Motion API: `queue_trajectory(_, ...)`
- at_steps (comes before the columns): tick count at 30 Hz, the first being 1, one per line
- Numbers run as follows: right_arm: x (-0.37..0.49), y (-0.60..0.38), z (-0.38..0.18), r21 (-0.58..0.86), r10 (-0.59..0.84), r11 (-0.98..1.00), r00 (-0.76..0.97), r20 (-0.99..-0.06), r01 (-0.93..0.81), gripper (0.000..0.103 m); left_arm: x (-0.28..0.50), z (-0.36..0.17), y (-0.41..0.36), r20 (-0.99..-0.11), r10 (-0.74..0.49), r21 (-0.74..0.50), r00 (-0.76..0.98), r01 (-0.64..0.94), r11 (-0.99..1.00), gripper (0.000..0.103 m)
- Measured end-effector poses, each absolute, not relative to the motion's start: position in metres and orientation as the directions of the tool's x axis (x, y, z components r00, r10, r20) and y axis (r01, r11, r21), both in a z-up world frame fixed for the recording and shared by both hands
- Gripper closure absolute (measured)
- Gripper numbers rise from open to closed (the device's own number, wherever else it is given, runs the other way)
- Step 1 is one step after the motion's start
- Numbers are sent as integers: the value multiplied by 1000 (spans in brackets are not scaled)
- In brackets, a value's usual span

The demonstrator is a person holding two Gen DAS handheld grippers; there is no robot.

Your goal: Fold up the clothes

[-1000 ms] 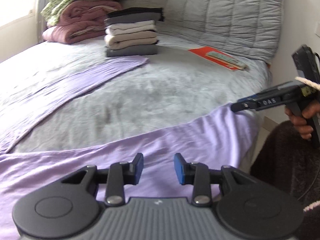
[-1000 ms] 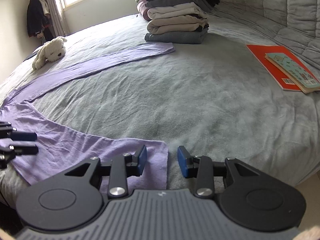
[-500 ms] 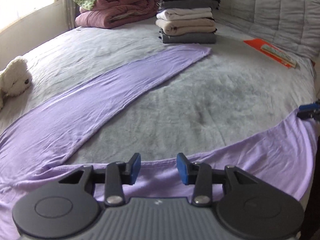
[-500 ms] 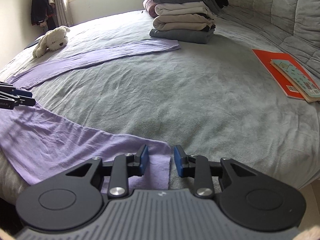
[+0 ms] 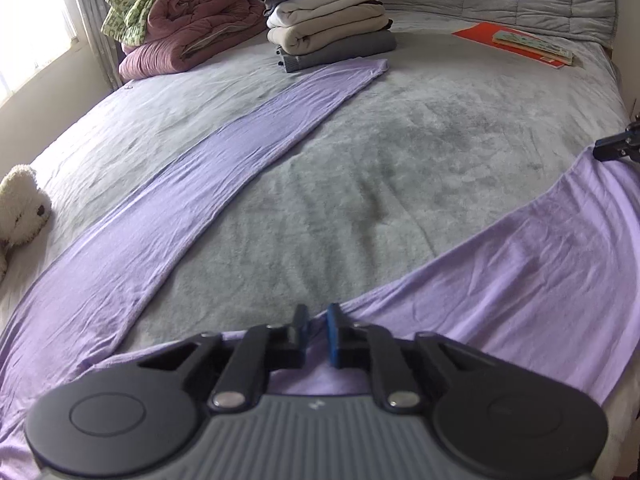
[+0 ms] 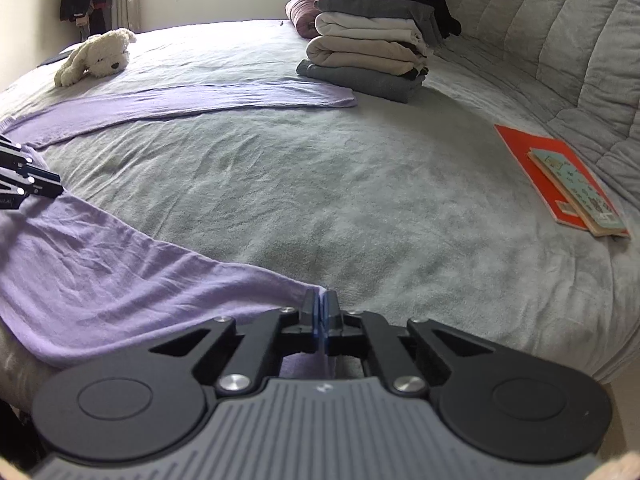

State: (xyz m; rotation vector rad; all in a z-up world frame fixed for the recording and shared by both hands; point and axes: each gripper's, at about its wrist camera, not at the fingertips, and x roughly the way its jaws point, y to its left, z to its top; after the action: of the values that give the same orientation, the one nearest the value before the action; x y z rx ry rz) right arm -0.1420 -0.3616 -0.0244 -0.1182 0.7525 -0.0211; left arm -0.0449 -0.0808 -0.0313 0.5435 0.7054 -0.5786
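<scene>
Right claw (image 6: 321,312) pinches lilac cloth (image 6: 120,280); left claw (image 5: 316,330) seemingly too.

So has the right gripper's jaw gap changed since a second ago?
Yes. The right gripper has shut on the lilac garment's corner; it hasn't shifted against the grey bedspread.

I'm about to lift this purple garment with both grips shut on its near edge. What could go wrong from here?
1. The right hand-held gripper pinches only a corner tip of the purple garment; it may slip out.
2. The far leg ends right against the folded stack; dragging it could nudge the stack.
</scene>
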Motion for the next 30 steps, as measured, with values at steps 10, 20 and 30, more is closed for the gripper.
queue_trajectory(10,-161,-350,-18,-351,-254,935,792,-555,53,103,-55,-26,-59,-581,-313,160,751,483,861,103)
queue_trajectory(20,-144,-361,-28,-261,-219,964,710,-669,52,98,-53,-40,-71,-597,-270,209,755,471,857,91)
queue_trajectory(30,-155,-338,-6,-217,-190,974,743,-642,62,68,-67,-19,11,-602,-172,71,780,267,961,48)
